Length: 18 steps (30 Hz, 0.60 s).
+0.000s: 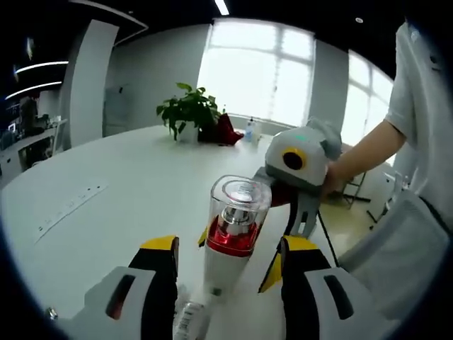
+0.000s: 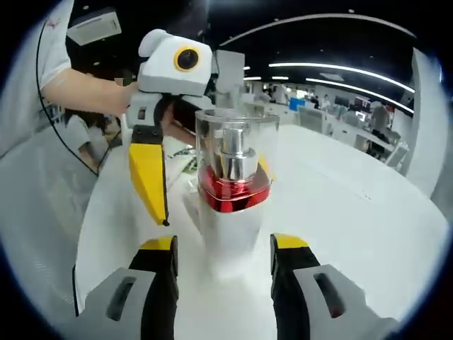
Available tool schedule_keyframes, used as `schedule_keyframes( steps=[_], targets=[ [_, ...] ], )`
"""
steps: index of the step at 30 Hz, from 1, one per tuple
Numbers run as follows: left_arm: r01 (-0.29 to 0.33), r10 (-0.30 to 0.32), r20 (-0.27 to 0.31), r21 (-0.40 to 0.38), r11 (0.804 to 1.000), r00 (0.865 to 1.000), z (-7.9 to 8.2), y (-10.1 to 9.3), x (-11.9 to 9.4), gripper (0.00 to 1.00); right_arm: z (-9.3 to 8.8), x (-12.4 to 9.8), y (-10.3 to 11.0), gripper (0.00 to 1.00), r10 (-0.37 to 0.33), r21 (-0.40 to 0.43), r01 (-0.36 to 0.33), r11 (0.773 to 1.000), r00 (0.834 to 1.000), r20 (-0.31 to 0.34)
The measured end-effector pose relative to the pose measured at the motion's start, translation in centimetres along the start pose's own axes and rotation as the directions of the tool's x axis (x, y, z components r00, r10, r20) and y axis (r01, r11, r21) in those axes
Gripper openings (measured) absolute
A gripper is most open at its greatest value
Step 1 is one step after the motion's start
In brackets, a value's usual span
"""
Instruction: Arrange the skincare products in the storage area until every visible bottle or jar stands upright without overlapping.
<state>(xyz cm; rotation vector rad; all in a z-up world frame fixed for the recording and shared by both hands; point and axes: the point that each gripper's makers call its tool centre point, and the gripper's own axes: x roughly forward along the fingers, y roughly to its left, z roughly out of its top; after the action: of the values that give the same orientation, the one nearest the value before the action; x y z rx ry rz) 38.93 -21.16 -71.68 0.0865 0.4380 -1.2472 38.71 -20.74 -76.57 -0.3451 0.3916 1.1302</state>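
Observation:
A skincare bottle (image 1: 233,230) with a clear cap, red collar and white body stands on the white table (image 1: 106,191). It leans in the left gripper view and looks upright (image 2: 230,191) in the right gripper view. My left gripper (image 1: 232,265) is open, with its jaws wide on either side of the bottle's base. From the opposite side my right gripper (image 2: 225,248) is also open and straddles the white body with a gap on the left. Each gripper's yellow fingers (image 1: 204,239) (image 2: 150,177) flank the bottle in the other's view.
A potted plant (image 1: 187,113), a red item (image 1: 225,131) and small bottles (image 1: 251,131) stand at the table's far edge by the window. A small clear object (image 1: 187,319) lies at the bottle's base. The person's arm (image 1: 368,156) (image 2: 92,92) reaches in beside the table.

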Motion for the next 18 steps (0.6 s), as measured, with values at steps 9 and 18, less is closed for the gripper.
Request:
schedule_keyframes(
  steps=[9,18],
  targets=[
    [-0.129,0.13,0.014,-0.074,0.989,0.991,-1.1,0.5,-4.9,0.69,0.7,-1.1,0.5,0.65,-0.101,0.049,0.102,0.994,0.995,-0.02],
    [-0.219,0.22,-0.009,-0.146,0.965,0.975,-3.8,-0.9,-10.7,0.79,0.2,-2.1,2.4,0.73,-0.192,0.136,0.196,0.971,0.981,-0.038]
  ],
)
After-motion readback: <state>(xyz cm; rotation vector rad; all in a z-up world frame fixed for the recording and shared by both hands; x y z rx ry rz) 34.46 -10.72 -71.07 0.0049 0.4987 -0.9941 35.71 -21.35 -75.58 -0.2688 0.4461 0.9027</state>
